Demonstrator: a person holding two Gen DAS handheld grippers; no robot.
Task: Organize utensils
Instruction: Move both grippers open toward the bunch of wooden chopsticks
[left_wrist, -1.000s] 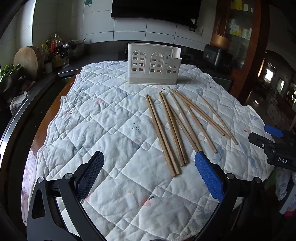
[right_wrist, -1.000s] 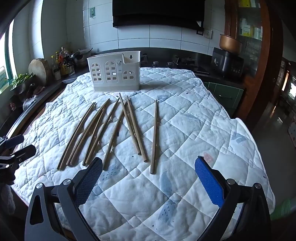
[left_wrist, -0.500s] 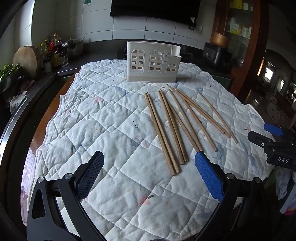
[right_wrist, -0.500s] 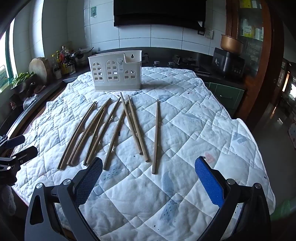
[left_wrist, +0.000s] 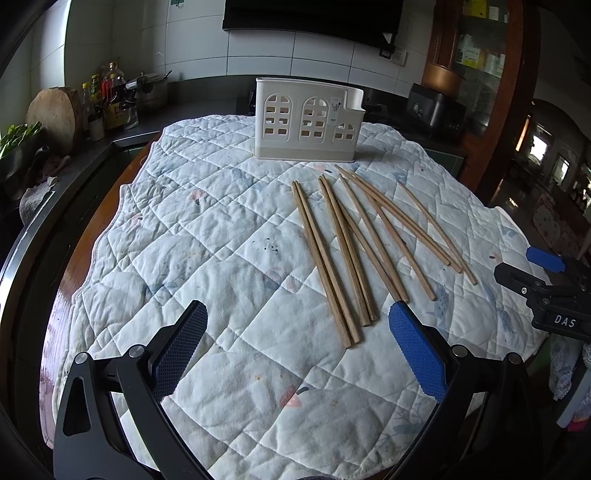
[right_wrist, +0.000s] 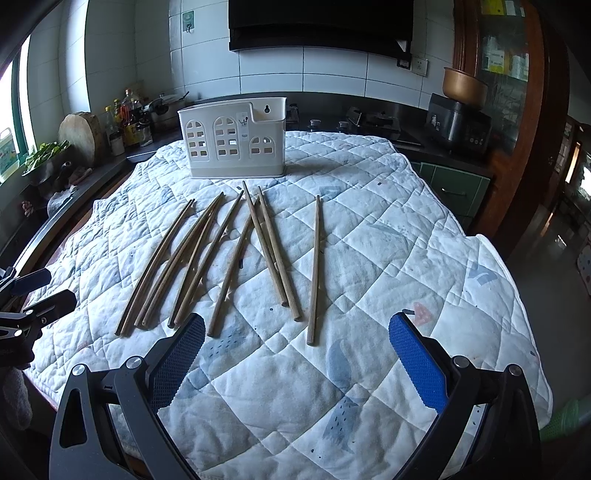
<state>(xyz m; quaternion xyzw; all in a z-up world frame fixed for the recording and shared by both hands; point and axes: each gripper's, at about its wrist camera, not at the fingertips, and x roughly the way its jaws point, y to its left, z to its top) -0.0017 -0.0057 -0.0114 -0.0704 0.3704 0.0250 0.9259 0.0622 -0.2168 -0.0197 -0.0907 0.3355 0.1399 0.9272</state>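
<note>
Several wooden chopsticks lie loose on the quilted cloth, fanned out in front of a white plastic utensil holder that stands upright at the far side. In the right wrist view the chopsticks lie ahead, one single chopstick apart to the right, and the holder stands behind them. My left gripper is open and empty, near the closest chopstick ends. My right gripper is open and empty, just short of the chopsticks.
The cloth covers a round wooden table. A dark counter behind holds bottles, a wooden block and an appliance. The right gripper shows at the right edge of the left wrist view.
Both grippers have moved a little forward toward the chopsticks and holder. Nothing on the cloth has moved.
</note>
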